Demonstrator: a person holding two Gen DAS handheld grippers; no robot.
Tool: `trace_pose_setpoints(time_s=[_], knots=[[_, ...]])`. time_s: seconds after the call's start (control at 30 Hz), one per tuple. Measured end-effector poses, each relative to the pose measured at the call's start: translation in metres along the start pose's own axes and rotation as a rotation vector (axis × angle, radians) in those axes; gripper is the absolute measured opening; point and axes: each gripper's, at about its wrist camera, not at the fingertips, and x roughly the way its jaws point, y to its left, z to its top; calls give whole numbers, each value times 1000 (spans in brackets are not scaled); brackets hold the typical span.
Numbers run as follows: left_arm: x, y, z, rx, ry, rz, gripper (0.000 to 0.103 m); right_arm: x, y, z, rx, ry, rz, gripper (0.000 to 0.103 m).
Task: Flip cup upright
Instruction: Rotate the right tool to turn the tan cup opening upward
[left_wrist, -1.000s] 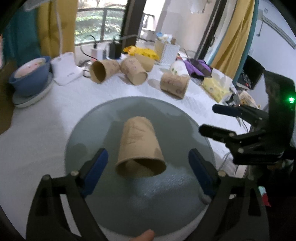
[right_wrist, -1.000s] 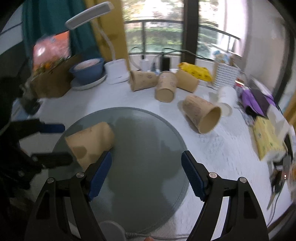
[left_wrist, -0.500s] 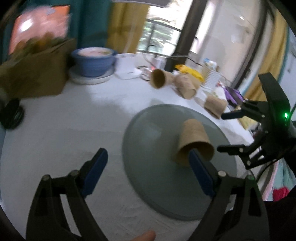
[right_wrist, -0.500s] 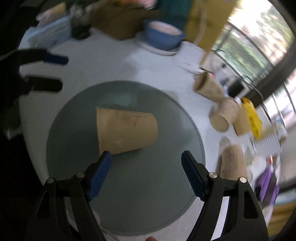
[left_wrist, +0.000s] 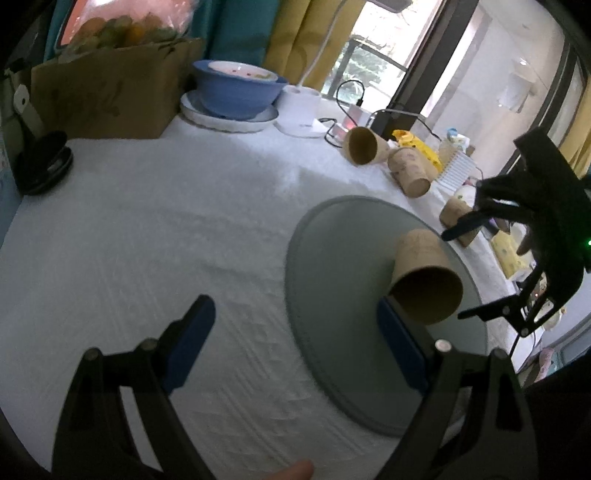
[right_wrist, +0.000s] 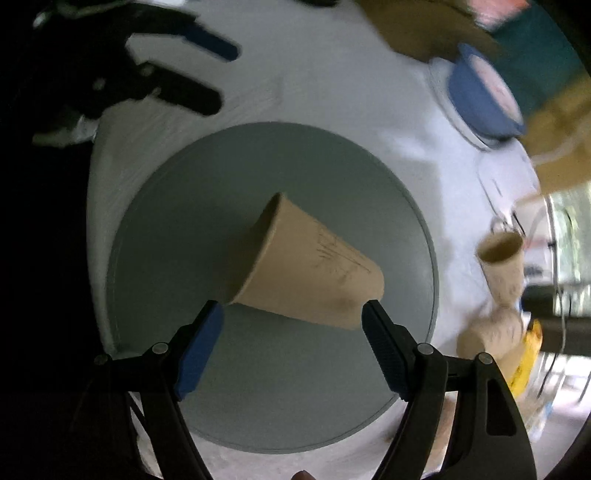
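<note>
A brown paper cup (right_wrist: 306, 269) lies on its side on a round grey mat (right_wrist: 184, 229), mouth toward the left in the right wrist view. In the left wrist view the cup (left_wrist: 424, 277) shows its open mouth toward me. My right gripper (right_wrist: 291, 317) is open, above the mat, its fingertips just short of the cup on either side. My left gripper (left_wrist: 295, 325) is open and empty, over the white tablecloth left of the mat; it also shows in the right wrist view (right_wrist: 192, 70). The right gripper appears in the left wrist view (left_wrist: 480, 273) beyond the cup.
Several more paper cups (left_wrist: 364, 147) lie on their sides at the back of the table. A blue bowl (left_wrist: 236, 88) on a plate, a white lamp base (left_wrist: 299, 110), a cardboard box (left_wrist: 107, 96) and a black round object (left_wrist: 44, 162) stand around the far edge.
The right gripper has swung over the mat and come down close to the cup. The left gripper has drawn away to the left, so the cup now sits by its right finger.
</note>
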Motion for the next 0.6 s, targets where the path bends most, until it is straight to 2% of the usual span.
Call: trace_pose_setpoints(time_s=[0.3, 0.6], knots=[[-1, 9, 1, -29, 1, -27, 90, 8, 0, 23, -279, 108, -23, 80], [1, 30, 0, -79, 8, -25, 90, 20, 0, 48, -461, 154, -77, 80]])
